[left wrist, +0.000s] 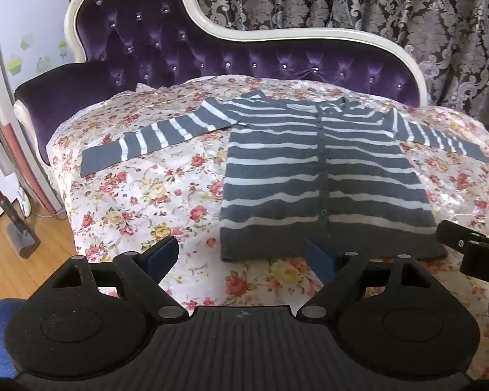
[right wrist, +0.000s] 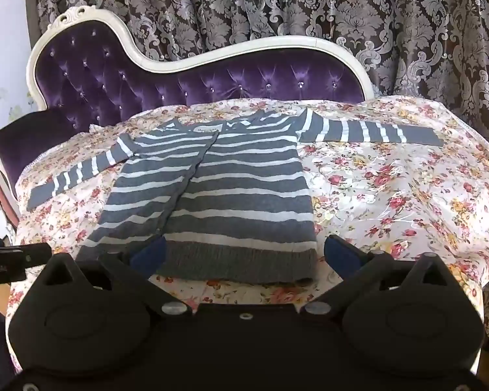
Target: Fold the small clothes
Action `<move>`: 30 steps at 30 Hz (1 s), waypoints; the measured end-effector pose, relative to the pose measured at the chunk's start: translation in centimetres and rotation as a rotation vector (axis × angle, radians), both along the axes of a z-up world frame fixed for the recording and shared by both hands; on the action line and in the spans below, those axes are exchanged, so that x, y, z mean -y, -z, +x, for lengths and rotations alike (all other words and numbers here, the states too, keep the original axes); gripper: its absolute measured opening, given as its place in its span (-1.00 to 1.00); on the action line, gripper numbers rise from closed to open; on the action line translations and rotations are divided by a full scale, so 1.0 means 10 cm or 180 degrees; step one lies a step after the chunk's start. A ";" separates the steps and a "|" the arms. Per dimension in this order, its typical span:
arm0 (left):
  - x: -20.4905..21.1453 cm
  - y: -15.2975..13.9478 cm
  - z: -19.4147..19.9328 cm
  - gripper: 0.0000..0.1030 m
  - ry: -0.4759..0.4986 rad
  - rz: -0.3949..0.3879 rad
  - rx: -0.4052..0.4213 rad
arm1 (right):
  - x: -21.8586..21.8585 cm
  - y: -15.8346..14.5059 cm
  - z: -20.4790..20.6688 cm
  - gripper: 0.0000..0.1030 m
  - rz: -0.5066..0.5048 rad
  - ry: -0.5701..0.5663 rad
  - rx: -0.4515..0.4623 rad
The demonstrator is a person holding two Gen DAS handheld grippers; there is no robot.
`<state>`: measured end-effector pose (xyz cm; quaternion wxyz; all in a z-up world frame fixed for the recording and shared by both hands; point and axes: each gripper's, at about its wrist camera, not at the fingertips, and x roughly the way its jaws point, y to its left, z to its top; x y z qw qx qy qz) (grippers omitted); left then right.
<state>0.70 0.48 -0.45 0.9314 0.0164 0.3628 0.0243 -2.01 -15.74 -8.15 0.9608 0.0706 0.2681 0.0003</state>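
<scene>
A grey cardigan with white stripes (left wrist: 322, 176) (right wrist: 212, 195) lies flat and buttoned on the floral cover, both sleeves spread out sideways. My left gripper (left wrist: 241, 254) hovers open in front of the hem's left corner, nothing between its fingers. My right gripper (right wrist: 244, 254) is open too, its fingers standing either side of the hem's right part, just above it and not pressing on it. In the left wrist view the right gripper (left wrist: 472, 251) shows at the right edge; in the right wrist view the left gripper (right wrist: 13, 257) shows at the left edge.
The floral cover (left wrist: 153, 195) (right wrist: 391, 189) drapes over a purple tufted chaise with a white frame (left wrist: 218, 32) (right wrist: 195, 62). Patterned curtains (right wrist: 309, 9) hang behind. A wood floor and a vacuum head (left wrist: 22, 238) lie at the left.
</scene>
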 end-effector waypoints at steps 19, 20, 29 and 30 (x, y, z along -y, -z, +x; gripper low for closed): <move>-0.01 0.11 0.07 0.64 0.0000 0.0004 -0.0099 | -0.01 0.07 0.15 0.98 0.0031 -0.0060 -0.0164; -0.01 0.12 0.08 0.64 -0.0001 -0.0001 -0.0108 | -0.01 0.08 0.16 0.98 0.0031 -0.0064 -0.0173; -0.03 0.18 0.15 0.64 0.0001 -0.0015 -0.0186 | -0.02 0.12 0.25 0.98 0.0035 -0.0077 -0.0252; -0.04 0.19 0.16 0.64 -0.0003 -0.0018 -0.0194 | -0.02 0.12 0.26 0.98 0.0034 -0.0080 -0.0265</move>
